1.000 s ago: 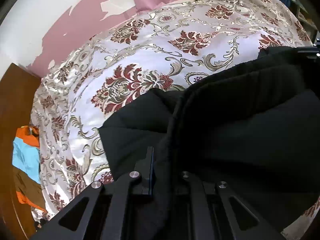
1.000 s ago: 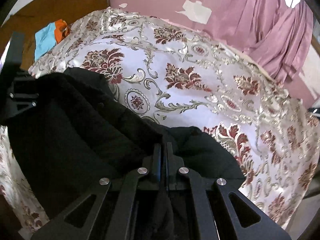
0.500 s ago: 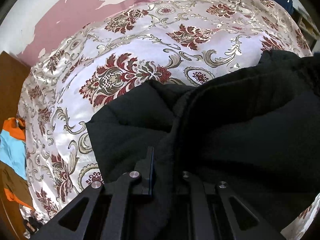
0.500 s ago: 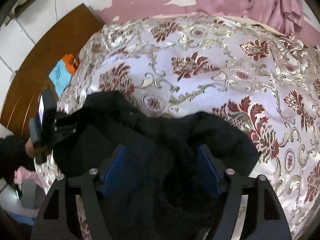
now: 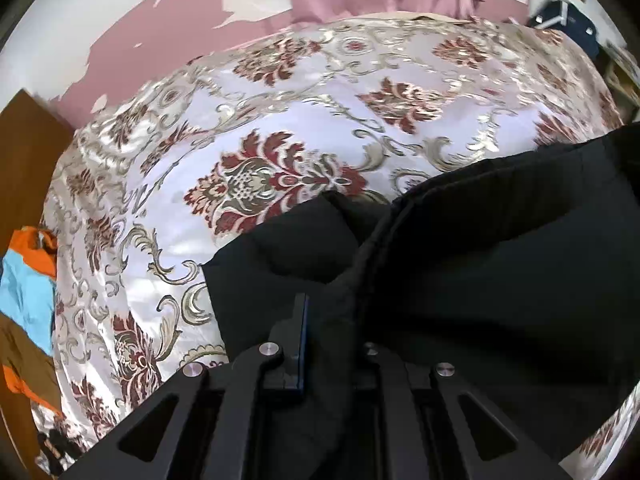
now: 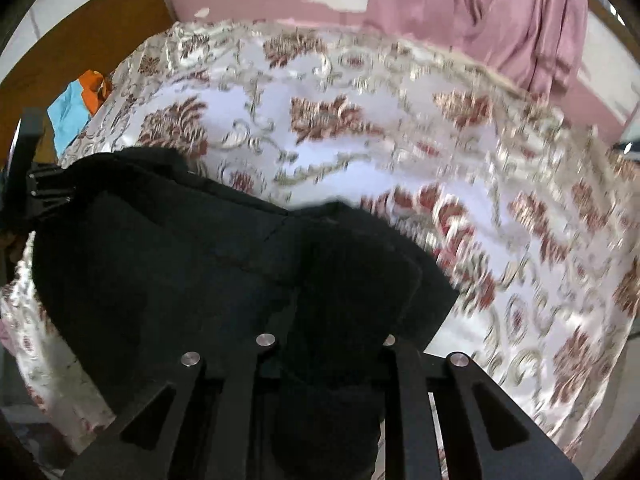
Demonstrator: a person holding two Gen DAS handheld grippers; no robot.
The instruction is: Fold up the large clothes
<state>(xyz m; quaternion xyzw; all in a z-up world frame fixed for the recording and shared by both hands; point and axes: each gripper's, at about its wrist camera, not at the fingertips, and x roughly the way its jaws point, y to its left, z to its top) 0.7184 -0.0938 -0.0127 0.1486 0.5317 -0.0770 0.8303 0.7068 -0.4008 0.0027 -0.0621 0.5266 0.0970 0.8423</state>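
A large black garment [image 5: 480, 260] lies bunched on a floral bedspread [image 5: 280, 120]. My left gripper [image 5: 332, 320] is shut on a fold of its edge, and black cloth hides the right finger. In the right wrist view the same black garment [image 6: 180, 260] spreads to the left over the bedspread [image 6: 360, 152]. My right gripper [image 6: 326, 332] has its jaws closing on a thick bunch of black cloth, which fills the narrow gap between them and covers the fingertips. The left gripper's body [image 6: 28, 168] shows at the left edge of that view, at the garment's far end.
A wooden headboard [image 6: 100, 20] stands at the bed's left end. An orange and blue cloth [image 5: 28, 264] lies beside it. A pink curtain [image 6: 520, 20] hangs behind the bed against a peeling pink wall [image 5: 180, 28]. Bare bedspread stretches beyond the garment.
The right gripper opened wide over the black cloth, then closed on a thicker bunch of it, and its view swung. The left gripper kept its hold and shifted a little.
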